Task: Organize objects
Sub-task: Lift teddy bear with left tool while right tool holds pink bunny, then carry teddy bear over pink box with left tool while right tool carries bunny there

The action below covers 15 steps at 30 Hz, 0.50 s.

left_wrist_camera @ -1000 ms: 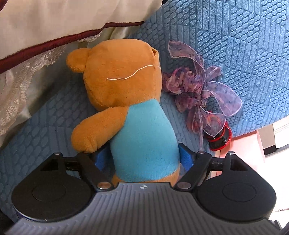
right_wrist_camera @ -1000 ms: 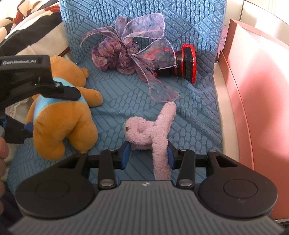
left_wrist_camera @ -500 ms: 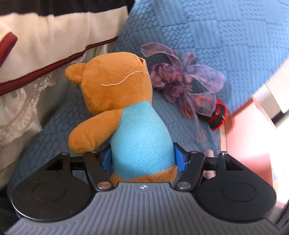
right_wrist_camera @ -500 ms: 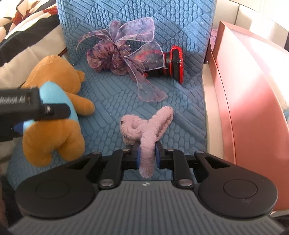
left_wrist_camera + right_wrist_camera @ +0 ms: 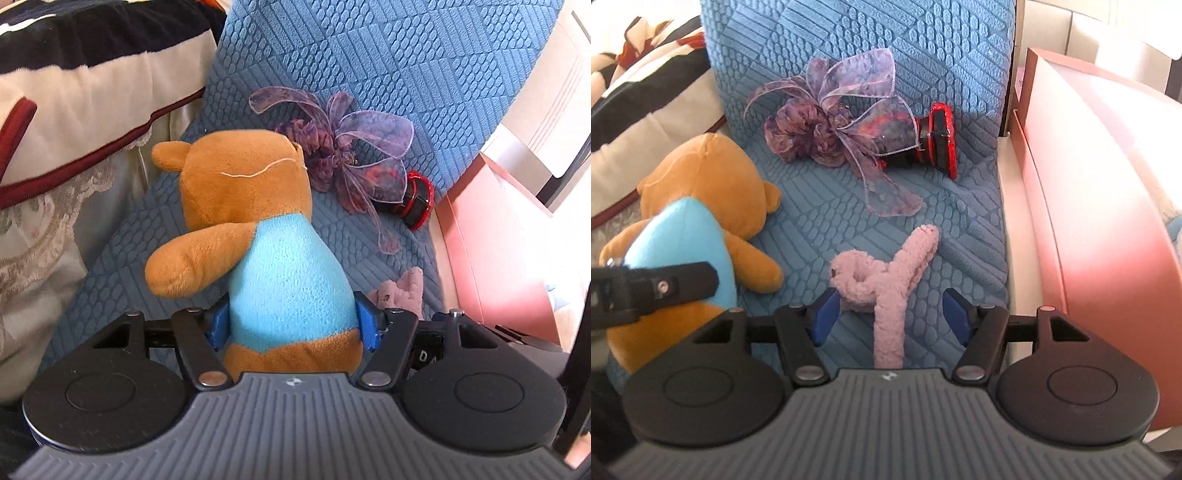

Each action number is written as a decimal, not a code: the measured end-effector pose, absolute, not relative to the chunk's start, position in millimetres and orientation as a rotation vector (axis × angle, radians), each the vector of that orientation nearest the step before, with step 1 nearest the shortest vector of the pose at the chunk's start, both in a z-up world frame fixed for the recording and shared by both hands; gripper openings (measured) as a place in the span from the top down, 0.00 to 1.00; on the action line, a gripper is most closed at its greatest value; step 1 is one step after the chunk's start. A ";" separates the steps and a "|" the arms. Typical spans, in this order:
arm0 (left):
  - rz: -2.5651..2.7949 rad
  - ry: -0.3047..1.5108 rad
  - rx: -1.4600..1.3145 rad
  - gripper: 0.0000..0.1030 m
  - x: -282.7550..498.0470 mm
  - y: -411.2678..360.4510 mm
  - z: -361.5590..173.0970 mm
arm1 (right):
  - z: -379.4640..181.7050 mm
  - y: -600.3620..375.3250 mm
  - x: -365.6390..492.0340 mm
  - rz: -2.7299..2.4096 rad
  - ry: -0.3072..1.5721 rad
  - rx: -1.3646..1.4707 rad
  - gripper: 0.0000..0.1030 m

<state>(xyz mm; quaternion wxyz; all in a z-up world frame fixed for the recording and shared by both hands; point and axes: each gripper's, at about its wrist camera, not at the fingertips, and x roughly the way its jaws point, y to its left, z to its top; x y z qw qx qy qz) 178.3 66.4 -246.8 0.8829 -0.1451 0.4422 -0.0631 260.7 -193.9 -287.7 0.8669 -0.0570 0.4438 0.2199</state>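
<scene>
Left wrist view: left gripper (image 5: 293, 323) clamps the bear (image 5: 266, 258) at its blue belly, head pointing away, toward the bow (image 5: 343, 147).

Right wrist view: right gripper (image 5: 888, 314), jaws just opened, straddles the pink toy (image 5: 886, 280) on the cushion (image 5: 960, 236); its long limb runs back between the pads, neither touching.

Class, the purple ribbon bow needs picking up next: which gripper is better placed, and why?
Right. The right gripper is open, its jaws just released the pink plush toy, and faces the ribbon bow. The left gripper is clamped on the teddy bear.
</scene>
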 end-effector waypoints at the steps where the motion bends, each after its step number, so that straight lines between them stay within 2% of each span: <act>1: -0.130 0.921 -0.300 0.32 179.2 67.5 -247.4 | -288.4 -192.5 263.3 0.461 0.931 -0.113 0.38; 8: -0.127 0.936 -0.326 0.32 185.9 77.8 -246.5 | -301.9 -173.4 277.1 0.459 0.948 -0.112 0.37; 10: -0.130 0.934 -0.325 0.32 187.8 78.5 -245.1 | -305.7 -171.1 278.7 0.447 0.949 -0.098 0.47; 15: -0.135 0.925 -0.314 0.32 183.7 77.5 -240.7 | -297.4 -176.5 273.9 0.432 0.946 -0.099 0.48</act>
